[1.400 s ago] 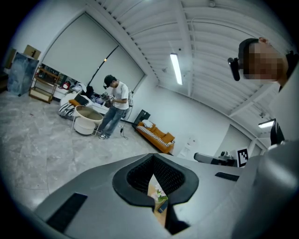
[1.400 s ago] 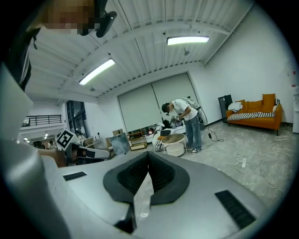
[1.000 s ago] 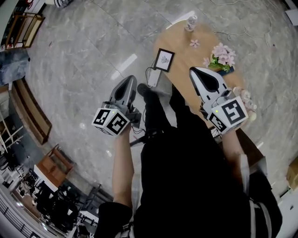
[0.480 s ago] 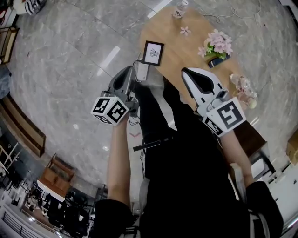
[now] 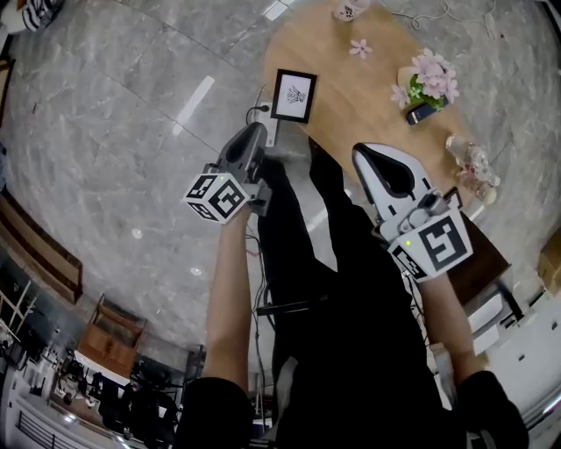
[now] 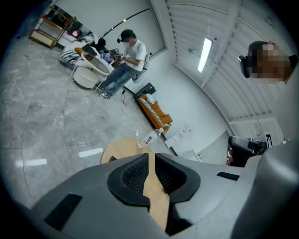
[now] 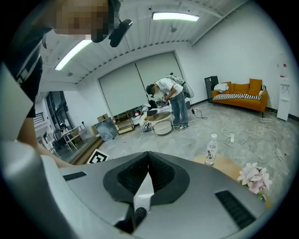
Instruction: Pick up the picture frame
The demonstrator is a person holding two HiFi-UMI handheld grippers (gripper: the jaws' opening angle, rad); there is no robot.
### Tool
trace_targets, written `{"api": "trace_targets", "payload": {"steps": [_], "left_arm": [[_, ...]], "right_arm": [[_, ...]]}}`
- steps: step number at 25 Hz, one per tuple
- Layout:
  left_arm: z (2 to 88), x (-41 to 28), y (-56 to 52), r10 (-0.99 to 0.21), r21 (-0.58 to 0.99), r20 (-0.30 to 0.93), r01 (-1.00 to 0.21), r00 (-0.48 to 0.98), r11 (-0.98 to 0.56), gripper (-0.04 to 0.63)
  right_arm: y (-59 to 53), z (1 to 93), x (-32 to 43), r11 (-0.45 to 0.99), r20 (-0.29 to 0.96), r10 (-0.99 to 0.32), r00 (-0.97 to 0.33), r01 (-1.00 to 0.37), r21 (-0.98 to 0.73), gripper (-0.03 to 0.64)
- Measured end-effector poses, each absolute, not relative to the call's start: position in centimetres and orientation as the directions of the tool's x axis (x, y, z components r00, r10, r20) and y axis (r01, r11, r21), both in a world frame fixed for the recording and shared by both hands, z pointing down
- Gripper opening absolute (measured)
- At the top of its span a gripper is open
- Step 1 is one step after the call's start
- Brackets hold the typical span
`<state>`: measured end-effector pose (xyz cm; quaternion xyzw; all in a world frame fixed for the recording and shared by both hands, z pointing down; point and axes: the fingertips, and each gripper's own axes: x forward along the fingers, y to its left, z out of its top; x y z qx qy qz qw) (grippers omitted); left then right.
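Note:
A black picture frame [image 5: 294, 96] with a white mat and a small drawing sits at the left edge of the round wooden table [image 5: 351, 101]. My left gripper [image 5: 255, 133] hangs just short of the frame, below and left of it in the head view. Its jaws are opening, with only a narrow slit between them and nothing in it. In the left gripper view, the left gripper [image 6: 150, 155] shows the tabletop [image 6: 117, 147] through that slit. My right gripper [image 5: 368, 154] hovers over the table's near side, and in its own view the right gripper [image 7: 148, 153] is shut and empty.
On the table are pink flowers [image 5: 429, 79], a loose blossom [image 5: 359, 47], a dark phone [image 5: 425, 111], a water bottle [image 5: 349, 9] at the far edge and another bottle [image 5: 469, 162] at the right. A white power strip [image 5: 268, 131] lies by the frame. A person [image 7: 170, 100] stands far off.
Both grippers have sunk toward the table. The left one has dropped more and its tips are now closer to the frame's near side.

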<state>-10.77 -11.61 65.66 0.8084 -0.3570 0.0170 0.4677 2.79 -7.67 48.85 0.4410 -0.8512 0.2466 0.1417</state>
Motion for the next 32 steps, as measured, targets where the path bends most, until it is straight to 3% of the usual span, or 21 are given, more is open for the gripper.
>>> {"api": "trace_targets", "payload": {"steps": [24, 32], "left_arm": [[85.8, -10.2, -11.8, -0.454, 0.823, 0.442, -0.551, 0.774, -0.138, 0.275], [89.2, -9.0, -11.9, -0.437, 0.842, 0.441, -0.53, 0.784, -0.099, 0.287]], "right_arm": [[-8.5, 58.5, 0.4, 0.446, 0.561, -0.618, -0.551, -0.833, -0.326, 0.013], [-8.5, 61.1, 0.3, 0.431, 0.584, -0.594, -0.553, -0.832, -0.348, 0.014]]}}
